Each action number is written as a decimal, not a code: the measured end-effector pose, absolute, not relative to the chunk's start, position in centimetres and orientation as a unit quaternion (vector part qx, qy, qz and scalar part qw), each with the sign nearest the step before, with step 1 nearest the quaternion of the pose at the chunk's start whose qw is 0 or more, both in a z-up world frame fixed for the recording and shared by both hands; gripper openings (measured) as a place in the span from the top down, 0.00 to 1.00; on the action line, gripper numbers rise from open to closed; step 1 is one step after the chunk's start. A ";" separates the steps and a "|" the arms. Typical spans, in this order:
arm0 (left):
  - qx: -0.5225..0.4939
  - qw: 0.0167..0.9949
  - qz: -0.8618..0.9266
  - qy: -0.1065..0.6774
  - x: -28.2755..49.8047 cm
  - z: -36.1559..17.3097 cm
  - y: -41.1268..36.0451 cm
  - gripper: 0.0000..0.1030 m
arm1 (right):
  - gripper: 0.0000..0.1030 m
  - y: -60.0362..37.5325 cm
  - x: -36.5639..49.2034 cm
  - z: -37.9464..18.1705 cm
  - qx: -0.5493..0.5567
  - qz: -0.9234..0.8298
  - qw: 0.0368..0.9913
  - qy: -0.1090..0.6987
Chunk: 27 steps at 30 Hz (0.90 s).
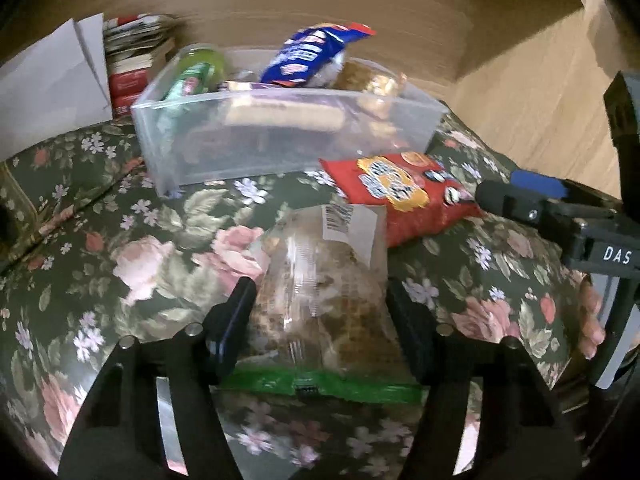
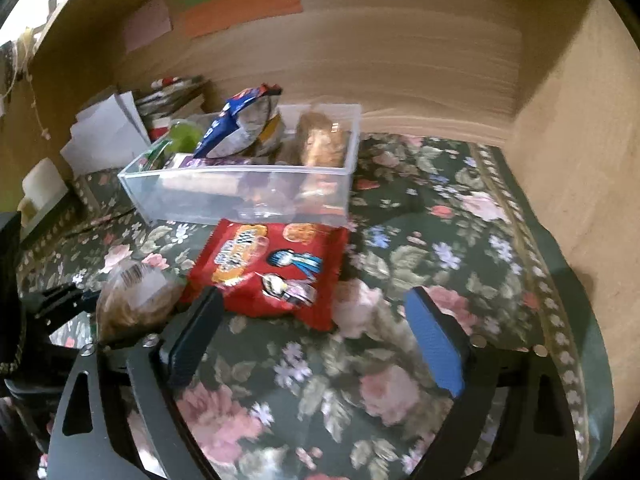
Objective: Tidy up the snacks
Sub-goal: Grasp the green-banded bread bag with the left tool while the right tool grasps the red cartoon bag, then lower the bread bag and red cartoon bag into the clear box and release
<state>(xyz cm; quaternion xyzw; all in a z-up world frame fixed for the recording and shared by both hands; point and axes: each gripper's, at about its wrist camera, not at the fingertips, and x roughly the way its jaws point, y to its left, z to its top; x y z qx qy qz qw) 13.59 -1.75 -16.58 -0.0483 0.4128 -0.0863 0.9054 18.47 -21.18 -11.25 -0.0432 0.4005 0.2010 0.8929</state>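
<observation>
Fingers of my left gripper (image 1: 320, 320) bracket the clear snack bag (image 1: 320, 280) on the floral cloth (image 1: 120, 240), touching its sides, apparently gripping it for a lift. My right gripper (image 2: 316, 340) hangs open and empty near the red packet (image 2: 268, 268). Beyond, the clear bin (image 1: 248, 152) already holds snacks; the blue bag (image 1: 312, 56) sticking up crowds its space.

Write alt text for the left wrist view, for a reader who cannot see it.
The left gripper closes around a clear bag of brown snacks lying on a floral cloth. A red snack packet lies just beyond it, before a clear plastic bin already holding snacks.
</observation>
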 end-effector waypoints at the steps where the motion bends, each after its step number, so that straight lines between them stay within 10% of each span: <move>1: -0.049 0.907 -0.083 0.410 13.7 -16.5 -1.3 0.39 | 0.06 -20.7 18.8 -11.3 -0.044 0.204 0.891 0.404; 15: -0.059 0.914 -0.063 0.397 14.5 -16.2 2.4 0.45 | 0.03 -16.3 23.4 -15.8 -0.071 0.212 0.846 0.484; 20: -0.062 0.915 -0.068 0.392 14.6 -16.1 2.3 0.46 | 0.40 -15.0 21.6 -15.6 -0.105 0.225 0.852 0.461; 27: -0.058 0.925 -0.061 0.372 13.7 -14.5 2.3 0.46 | 0.62 -16.4 19.5 -14.6 -0.081 0.236 0.858 0.449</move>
